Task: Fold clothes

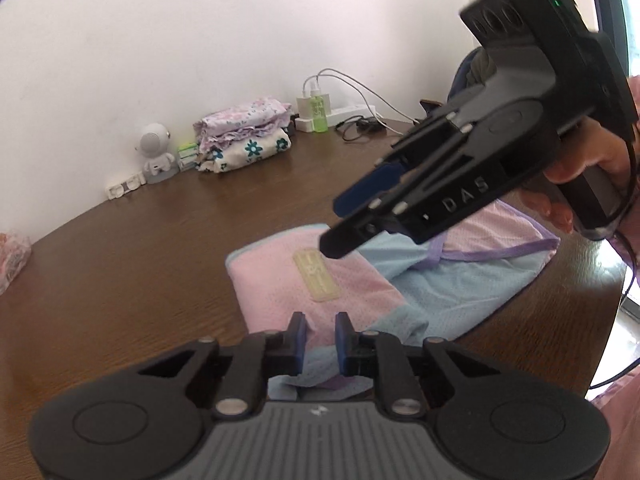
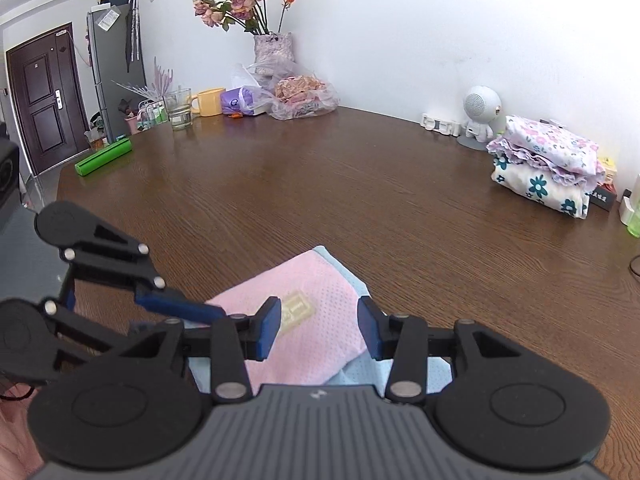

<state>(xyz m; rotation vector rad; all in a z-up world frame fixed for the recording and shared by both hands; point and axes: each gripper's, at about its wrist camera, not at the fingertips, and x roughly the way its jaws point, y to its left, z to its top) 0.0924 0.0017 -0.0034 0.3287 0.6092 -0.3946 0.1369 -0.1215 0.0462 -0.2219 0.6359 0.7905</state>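
Observation:
A folded pink and light-blue mesh garment (image 1: 360,280) (image 2: 316,332) with purple trim and a cream label (image 1: 318,276) (image 2: 298,310) lies on the brown wooden table (image 1: 140,260) (image 2: 360,200) near its front edge. My left gripper (image 1: 321,340) hovers just above the garment's near end, its blue pads a narrow gap apart with nothing pinched between them. A hand holds my right gripper (image 2: 319,328) (image 1: 340,224) over the label, jaws open and empty. The left gripper's blue finger (image 2: 180,306) reaches in from the left to the garment's edge.
Two folded floral clothes are stacked (image 1: 244,136) (image 2: 544,164) by the wall beside a white robot figure (image 1: 156,152) (image 2: 480,116). A power strip with cables (image 1: 348,114) and a green bottle (image 1: 319,114) stand behind. A vase (image 2: 272,48), mug (image 2: 210,102), glass (image 2: 180,110) and bags (image 2: 300,96) sit far left.

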